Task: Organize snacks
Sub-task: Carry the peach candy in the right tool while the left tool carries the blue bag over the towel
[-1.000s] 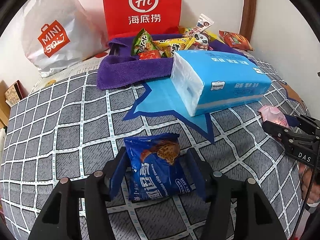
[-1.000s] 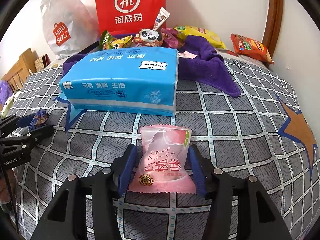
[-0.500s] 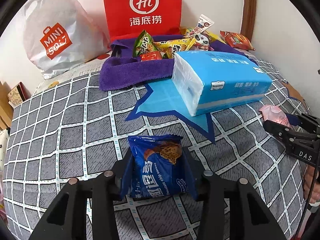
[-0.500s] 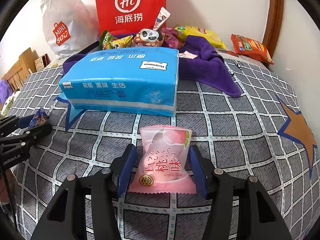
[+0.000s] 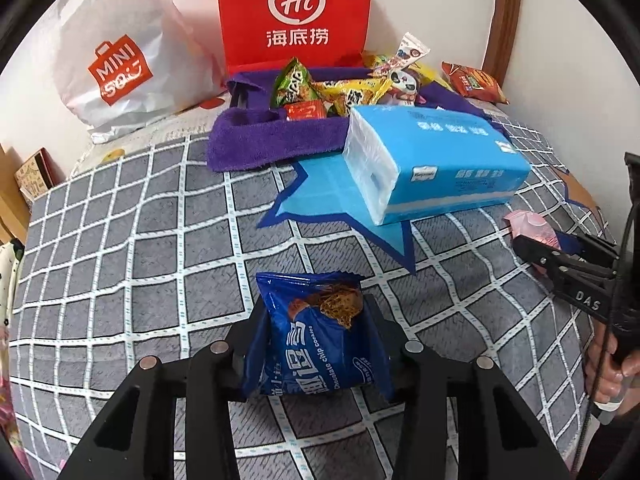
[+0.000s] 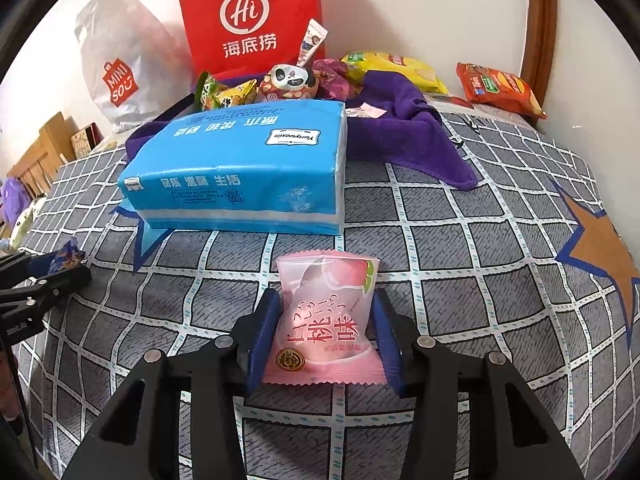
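My left gripper [image 5: 316,340] is shut on a blue chocolate chip cookie packet [image 5: 320,336], held just above the checked bedspread. My right gripper [image 6: 326,332] has its blue fingers against both sides of a pink peach snack packet [image 6: 328,320], shut on it. The right gripper and pink packet [image 5: 532,228] also show at the right of the left wrist view. The left gripper with the blue packet [image 6: 68,256] shows at the left of the right wrist view. A purple towel-lined basket [image 5: 272,140] holds several snacks at the back.
A large blue tissue pack [image 6: 240,172] lies between the grippers and the basket. A red Hi bag [image 5: 296,12] and a white Miniso bag [image 5: 116,60] stand against the wall. An orange chip bag [image 6: 496,88] and a yellow one [image 6: 392,68] lie at the back right.
The left gripper's fingers have closed from open onto the blue cookie packet and lifted it slightly. The right gripper has stayed about the pink packet, nearly still.
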Motion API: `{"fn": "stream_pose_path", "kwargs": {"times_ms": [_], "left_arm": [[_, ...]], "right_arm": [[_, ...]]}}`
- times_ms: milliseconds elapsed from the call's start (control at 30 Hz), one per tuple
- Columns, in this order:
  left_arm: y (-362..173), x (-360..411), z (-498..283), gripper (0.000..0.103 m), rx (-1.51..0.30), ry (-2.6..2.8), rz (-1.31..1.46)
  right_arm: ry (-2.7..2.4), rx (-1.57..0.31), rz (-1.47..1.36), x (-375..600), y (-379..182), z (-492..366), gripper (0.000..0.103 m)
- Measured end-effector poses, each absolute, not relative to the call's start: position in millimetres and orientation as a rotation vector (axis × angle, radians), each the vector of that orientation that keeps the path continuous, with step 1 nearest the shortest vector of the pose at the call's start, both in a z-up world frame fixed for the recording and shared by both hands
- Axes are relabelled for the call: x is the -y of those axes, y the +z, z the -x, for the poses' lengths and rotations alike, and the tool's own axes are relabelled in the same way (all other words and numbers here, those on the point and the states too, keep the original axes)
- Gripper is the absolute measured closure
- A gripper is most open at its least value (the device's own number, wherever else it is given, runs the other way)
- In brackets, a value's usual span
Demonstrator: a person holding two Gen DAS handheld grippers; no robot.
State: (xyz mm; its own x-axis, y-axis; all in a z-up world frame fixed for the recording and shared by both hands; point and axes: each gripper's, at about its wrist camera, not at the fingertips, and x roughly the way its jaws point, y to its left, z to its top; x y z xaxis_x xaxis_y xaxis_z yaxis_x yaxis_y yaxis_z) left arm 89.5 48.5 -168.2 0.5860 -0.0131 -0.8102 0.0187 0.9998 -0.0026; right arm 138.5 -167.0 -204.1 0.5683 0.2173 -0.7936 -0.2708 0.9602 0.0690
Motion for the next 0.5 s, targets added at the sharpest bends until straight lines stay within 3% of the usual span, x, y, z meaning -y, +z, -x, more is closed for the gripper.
{"fn": "stream_pose_path", "kwargs": {"times_ms": [500], "left_arm": [[-117, -30, -98, 0.062, -0.89, -0.108, 0.015]], "right_arm": [[0.287, -0.851, 0.035, 173, -147, -132, 0.058]]}}
